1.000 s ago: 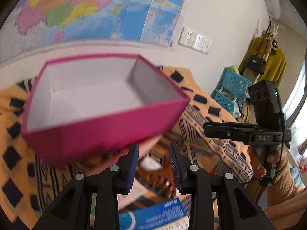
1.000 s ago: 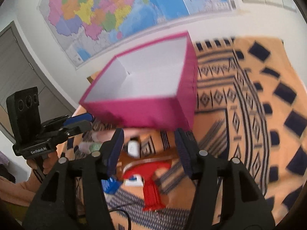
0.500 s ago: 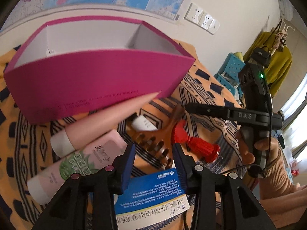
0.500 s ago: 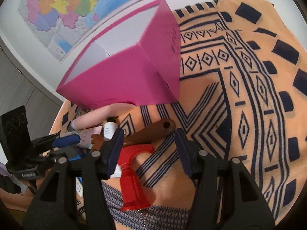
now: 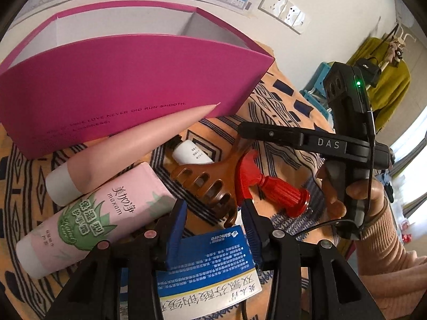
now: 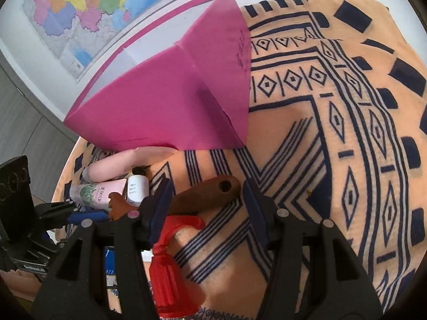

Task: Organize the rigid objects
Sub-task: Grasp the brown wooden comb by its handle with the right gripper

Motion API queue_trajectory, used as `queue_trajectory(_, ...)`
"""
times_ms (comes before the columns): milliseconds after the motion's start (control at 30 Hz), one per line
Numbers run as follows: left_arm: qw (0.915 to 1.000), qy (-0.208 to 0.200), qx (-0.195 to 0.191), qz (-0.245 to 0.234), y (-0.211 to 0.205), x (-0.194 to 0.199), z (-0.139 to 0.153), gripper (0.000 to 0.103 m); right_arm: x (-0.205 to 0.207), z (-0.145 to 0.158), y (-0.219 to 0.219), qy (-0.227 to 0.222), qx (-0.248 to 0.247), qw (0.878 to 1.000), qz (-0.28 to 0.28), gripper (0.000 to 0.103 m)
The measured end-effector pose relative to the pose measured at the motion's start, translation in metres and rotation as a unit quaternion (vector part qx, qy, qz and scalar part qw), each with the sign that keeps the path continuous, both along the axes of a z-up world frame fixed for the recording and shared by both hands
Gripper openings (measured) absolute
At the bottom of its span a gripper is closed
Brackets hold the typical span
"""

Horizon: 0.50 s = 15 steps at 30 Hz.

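An empty magenta box (image 5: 128, 80) stands on the orange patterned cloth (image 6: 320, 160). In front of it lie a plain pink tube (image 5: 128, 138), a green-printed pink tube (image 5: 106, 213), a small white bottle (image 5: 192, 154), a brown wooden comb (image 5: 205, 184), a red tool (image 5: 269, 186) and a blue-white medicine box (image 5: 213, 261). My left gripper (image 5: 214, 221) is open, low over the comb's teeth and the medicine box. My right gripper (image 6: 206, 205) is open too, its fingers either side of the comb's handle (image 6: 208, 192) without pressing it, and the red tool (image 6: 165, 266) lies just below.
A wall with a map (image 6: 88, 5) and sockets (image 5: 285, 8) runs behind the box. A blue crate (image 5: 317, 80) and a hanging yellow coat (image 5: 387, 74) are at the right. A hand (image 5: 357, 194) holds the right gripper's handle. The patterned cloth stretches bare to the right.
Both grippers have sunk towards the cloth, so the box now shows its side rather than its inside. The items in front of it have come into view. The left jaws stand a little wider.
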State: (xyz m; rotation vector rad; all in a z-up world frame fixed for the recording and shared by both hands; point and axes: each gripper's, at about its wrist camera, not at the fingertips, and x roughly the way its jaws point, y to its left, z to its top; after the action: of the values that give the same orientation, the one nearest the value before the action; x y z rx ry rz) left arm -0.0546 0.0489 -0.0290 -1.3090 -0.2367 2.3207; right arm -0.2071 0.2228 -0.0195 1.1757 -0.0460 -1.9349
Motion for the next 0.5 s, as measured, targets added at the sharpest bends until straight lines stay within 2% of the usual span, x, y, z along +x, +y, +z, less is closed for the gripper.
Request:
queue_trajectory(333, 0.9999, -0.011, -0.007, 0.006, 0.008, -0.006, -0.005, 0.043, 0.007, 0.0, -0.002, -0.006, -0.01, 1.0, 0.018, 0.057)
queue_trajectory(500, 0.9999, -0.008, -0.01, 0.009, 0.007, -0.009, -0.003, 0.039, 0.01, 0.001, -0.003, -0.009, -0.02, 1.0, 0.021, 0.057)
